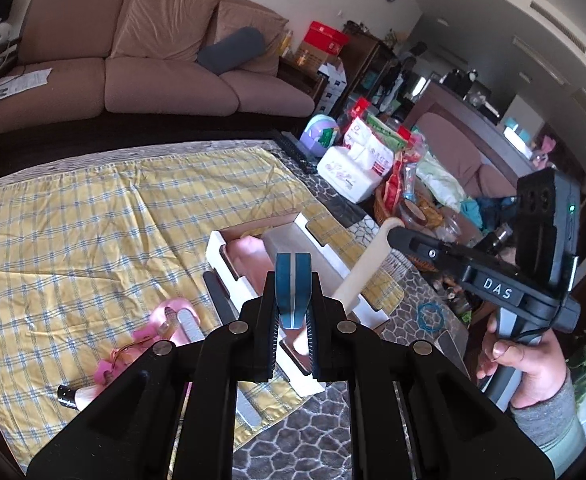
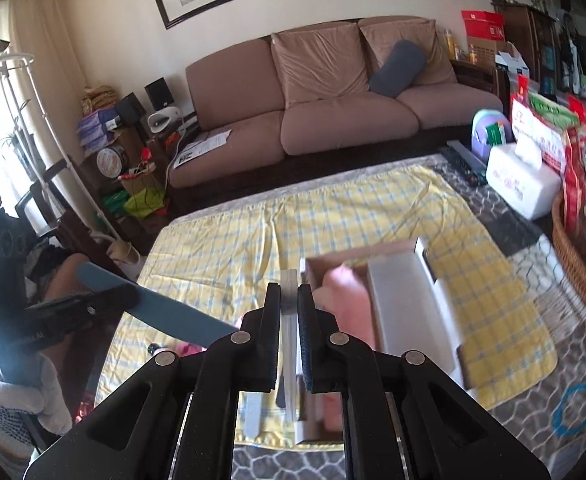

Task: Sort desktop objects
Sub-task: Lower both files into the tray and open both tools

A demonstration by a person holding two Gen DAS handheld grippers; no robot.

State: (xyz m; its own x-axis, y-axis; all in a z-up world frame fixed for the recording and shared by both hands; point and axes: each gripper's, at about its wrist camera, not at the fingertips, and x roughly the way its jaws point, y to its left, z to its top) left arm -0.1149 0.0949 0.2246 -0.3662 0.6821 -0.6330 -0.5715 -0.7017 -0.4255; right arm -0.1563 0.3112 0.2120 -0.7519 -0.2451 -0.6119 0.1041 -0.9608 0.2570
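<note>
My left gripper (image 1: 292, 300) is shut on a blue nail file (image 1: 292, 290), held edge-on above the white box (image 1: 229, 268); the file also shows in the right wrist view (image 2: 161, 304). My right gripper (image 2: 289, 312) is shut on a cream nail file (image 2: 289, 320), seen as a long cream strip in the left wrist view (image 1: 367, 266) over the box. The box (image 2: 409, 312) holds a pink item (image 1: 249, 256) and a white inner tray (image 2: 405, 304). A pink object (image 1: 157, 328), grey file (image 1: 191, 322), dark file (image 1: 221, 296) and brush (image 1: 75, 396) lie on the yellow plaid cloth (image 1: 93, 220).
A tissue box (image 1: 347, 172), snack bags (image 1: 377, 140) and a wicker basket (image 2: 577, 264) crowd the table's right side. A blue hair tie (image 1: 429, 316) lies on the patterned table cover. A sofa (image 1: 153, 64) stands behind the table.
</note>
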